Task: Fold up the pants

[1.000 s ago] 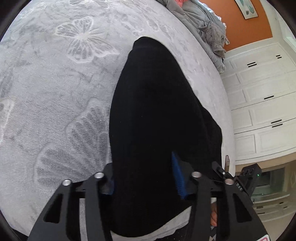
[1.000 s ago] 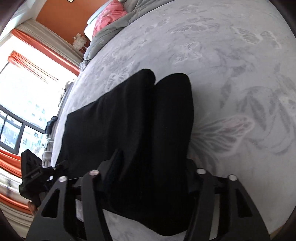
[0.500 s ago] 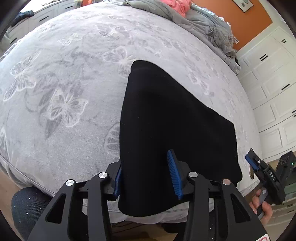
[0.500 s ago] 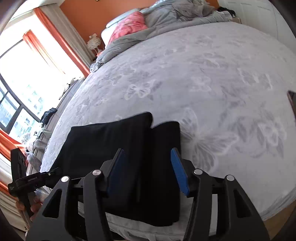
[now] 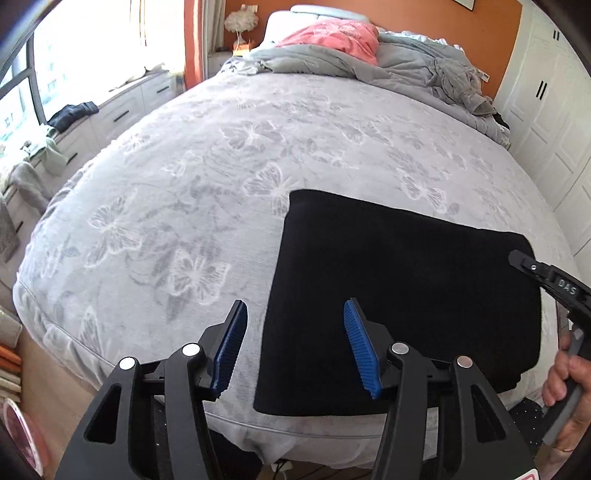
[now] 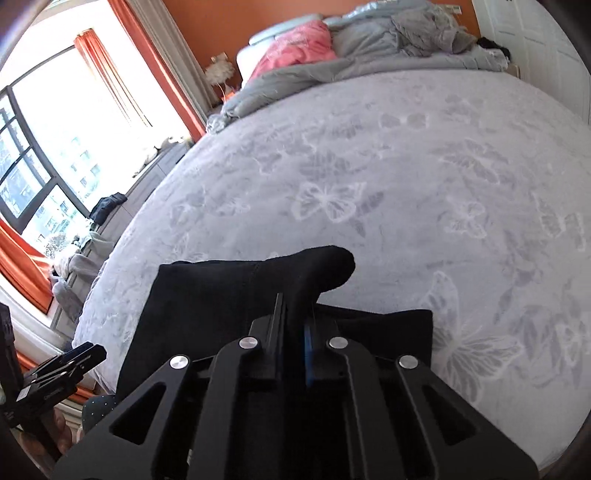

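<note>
The black pants [image 5: 406, 288] lie folded into a flat rectangle near the foot of the grey butterfly-print bed [image 5: 184, 184]. My left gripper [image 5: 293, 347] hovers above their near left edge. Its jaws are opening, and the blue pads [image 5: 360, 350] press on nothing. In the right wrist view the pants [image 6: 214, 295] show a rounded upper layer over a lower one. My right gripper [image 6: 293, 314] hangs over their near edge with its jaws closing, almost together. Black on black hides whether any cloth is caught. Each gripper shows in the other's view: the right [image 5: 524, 260] and the left [image 6: 88, 354].
A rumpled grey duvet [image 5: 424, 70] and a pink pillow [image 5: 332, 33] lie at the head of the bed. White wardrobe doors [image 5: 554, 110] line the right side. A window bench with clothes [image 5: 74, 110] runs along the left. A hand [image 5: 565, 373] holds the right gripper's handle.
Both grippers have risen and drawn back from the pants toward the foot of the bed. The left jaws spread off the cloth. The right jaws went from wide around the fold to nearly together.
</note>
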The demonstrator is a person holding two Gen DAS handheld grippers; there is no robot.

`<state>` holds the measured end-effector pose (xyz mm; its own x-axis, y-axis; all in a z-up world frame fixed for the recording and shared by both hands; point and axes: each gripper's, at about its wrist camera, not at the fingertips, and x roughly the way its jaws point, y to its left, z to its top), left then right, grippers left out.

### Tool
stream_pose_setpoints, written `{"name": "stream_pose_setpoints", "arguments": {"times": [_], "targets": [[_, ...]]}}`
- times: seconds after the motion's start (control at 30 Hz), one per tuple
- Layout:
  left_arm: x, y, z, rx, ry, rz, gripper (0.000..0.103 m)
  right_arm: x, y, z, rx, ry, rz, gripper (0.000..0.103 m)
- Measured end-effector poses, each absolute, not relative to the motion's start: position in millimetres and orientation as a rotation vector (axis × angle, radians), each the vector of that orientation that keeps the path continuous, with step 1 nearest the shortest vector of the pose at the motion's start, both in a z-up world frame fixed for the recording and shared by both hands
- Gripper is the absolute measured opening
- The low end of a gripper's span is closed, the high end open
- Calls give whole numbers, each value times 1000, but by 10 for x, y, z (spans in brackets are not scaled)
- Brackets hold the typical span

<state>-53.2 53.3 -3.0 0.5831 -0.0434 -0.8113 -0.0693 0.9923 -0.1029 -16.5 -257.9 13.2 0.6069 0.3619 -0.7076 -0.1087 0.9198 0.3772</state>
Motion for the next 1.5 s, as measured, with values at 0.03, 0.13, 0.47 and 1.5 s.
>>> {"name": "stream_pose_setpoints", "arguments": {"times": [0.03, 0.13, 0.47, 1.5], "targets": [[-545, 531, 1, -123, 934, 13, 60, -187, -2570, 139, 290, 875, 251, 8], [-510, 500, -27, -120, 944, -1, 65, -102, -2550, -269, 137, 989, 116, 16], [-543, 306, -277, -99, 1027, -57, 65, -729, -2681, -554, 332, 1048, 211, 42], [-125, 514, -571, -233, 1075, -124, 80, 12, -2666, -159, 376, 933, 253, 13]]}}
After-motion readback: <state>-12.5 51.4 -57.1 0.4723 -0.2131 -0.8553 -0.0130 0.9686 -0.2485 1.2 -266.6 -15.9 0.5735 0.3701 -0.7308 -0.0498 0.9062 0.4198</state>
